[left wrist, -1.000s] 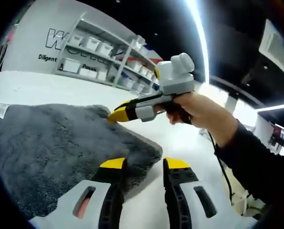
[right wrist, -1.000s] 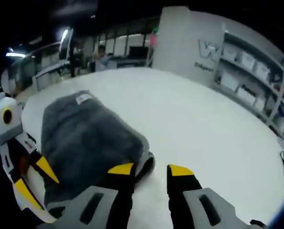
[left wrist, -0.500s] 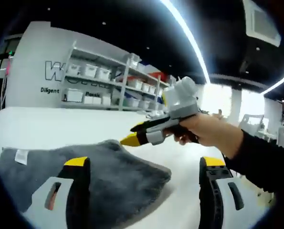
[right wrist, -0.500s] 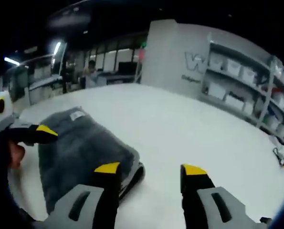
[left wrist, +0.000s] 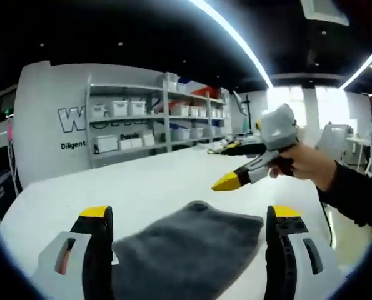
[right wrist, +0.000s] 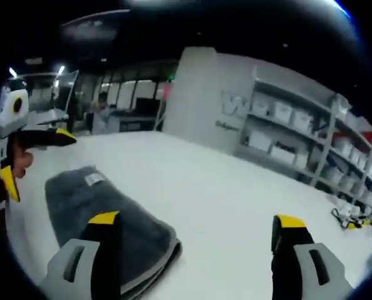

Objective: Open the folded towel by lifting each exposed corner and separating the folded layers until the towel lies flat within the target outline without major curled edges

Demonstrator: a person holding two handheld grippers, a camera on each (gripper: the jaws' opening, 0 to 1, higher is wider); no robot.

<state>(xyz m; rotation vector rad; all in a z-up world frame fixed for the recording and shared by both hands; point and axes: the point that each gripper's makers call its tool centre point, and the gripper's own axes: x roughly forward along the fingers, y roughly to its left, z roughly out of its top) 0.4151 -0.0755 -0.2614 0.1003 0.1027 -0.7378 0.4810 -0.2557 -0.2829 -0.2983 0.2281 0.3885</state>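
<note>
A folded grey towel [left wrist: 186, 247] lies on the white table [left wrist: 148, 187], between and beyond the jaws of my left gripper [left wrist: 189, 215], which stands open above its near part. In the right gripper view the same towel [right wrist: 101, 209] lies at the lower left with a small white label [right wrist: 93, 179] on top. My right gripper [right wrist: 197, 220] is wide open, its left jaw over the towel's near corner, its right jaw over bare table. The right gripper [left wrist: 232, 180] also hangs in a hand beyond the towel in the left gripper view. The left gripper [right wrist: 32, 140] shows at the left edge of the right gripper view.
Shelves [left wrist: 160, 119] with white bins stand against a grey wall with lettering behind the table. The white table [right wrist: 229, 200] stretches wide to the right of the towel. Small items [right wrist: 351, 219] lie at its far right edge.
Both grippers rose and drew back from the towel. The right gripper's jaws opened much wider. The left opened wide half a second ago and has stayed so.
</note>
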